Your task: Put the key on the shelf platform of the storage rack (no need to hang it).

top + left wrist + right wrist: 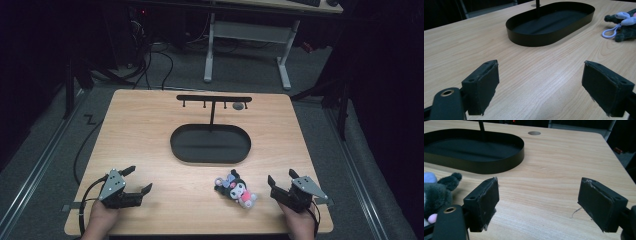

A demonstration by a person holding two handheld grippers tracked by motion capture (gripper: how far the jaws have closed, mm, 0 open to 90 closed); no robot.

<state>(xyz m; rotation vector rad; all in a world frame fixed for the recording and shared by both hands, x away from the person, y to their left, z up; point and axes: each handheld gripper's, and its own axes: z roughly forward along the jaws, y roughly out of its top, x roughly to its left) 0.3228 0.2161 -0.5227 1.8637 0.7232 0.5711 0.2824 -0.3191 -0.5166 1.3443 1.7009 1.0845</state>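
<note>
Wooden table carries plush toy; left gripper, right gripper gape wide, empty.

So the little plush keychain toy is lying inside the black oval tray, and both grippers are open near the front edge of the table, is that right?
Not quite. The plush toy is not in the black oval tray; it lies on the bare wooden table in front of the tray, beside the right gripper, as the high view shows. The rest holds: the left gripper and the right one are both open near the front edge.
</note>
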